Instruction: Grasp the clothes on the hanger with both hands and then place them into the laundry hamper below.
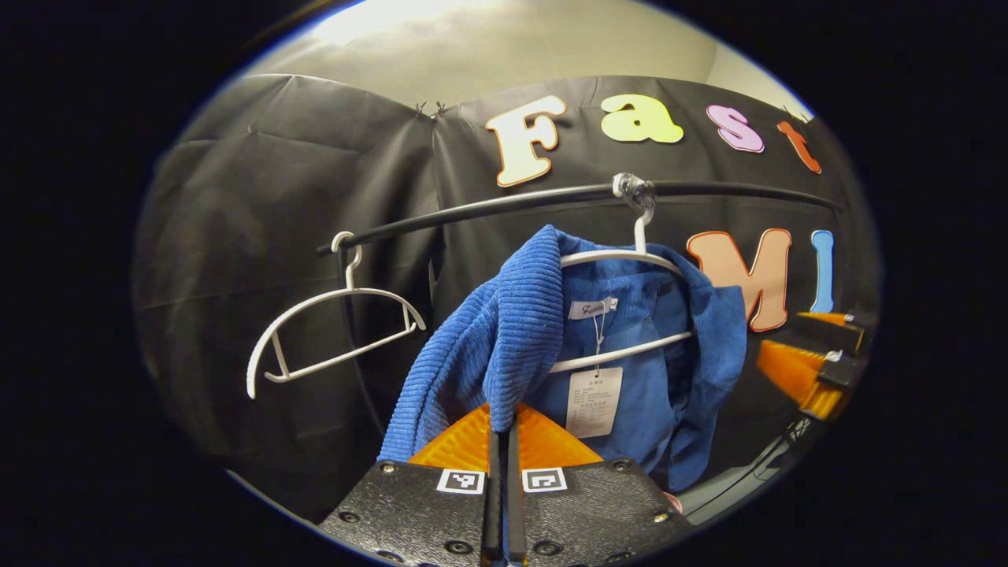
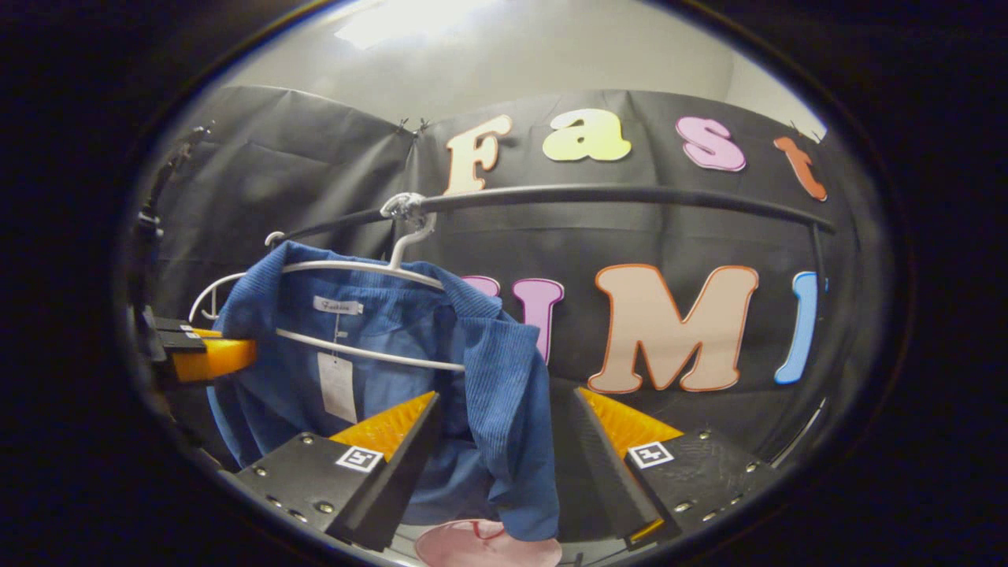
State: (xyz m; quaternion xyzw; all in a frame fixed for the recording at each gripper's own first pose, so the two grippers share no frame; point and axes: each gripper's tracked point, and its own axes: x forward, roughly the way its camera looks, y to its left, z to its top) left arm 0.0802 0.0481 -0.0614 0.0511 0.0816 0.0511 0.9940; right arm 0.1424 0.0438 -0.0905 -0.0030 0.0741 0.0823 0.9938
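In the left gripper view, the left tool [image 1: 504, 429] is clenched, its fingers pressed together on a fold of the blue corduroy shirt [image 1: 551, 346]. In the right gripper view, the right tool [image 2: 504, 441] stands released, fingers spread wide either side of the shirt's hanging front edge. The shirt hangs on a white hanger [image 2: 370, 268] hooked over the black rail [image 2: 614, 195]. Left of the shirt on that rail hangs a bare white hanger [image 1: 331, 331]. Behind the rail are the black cloth wall [image 1: 276, 205] and, above it, a pale lit wall [image 2: 504, 63]. Below the shirt lies something pink [image 2: 480, 545].
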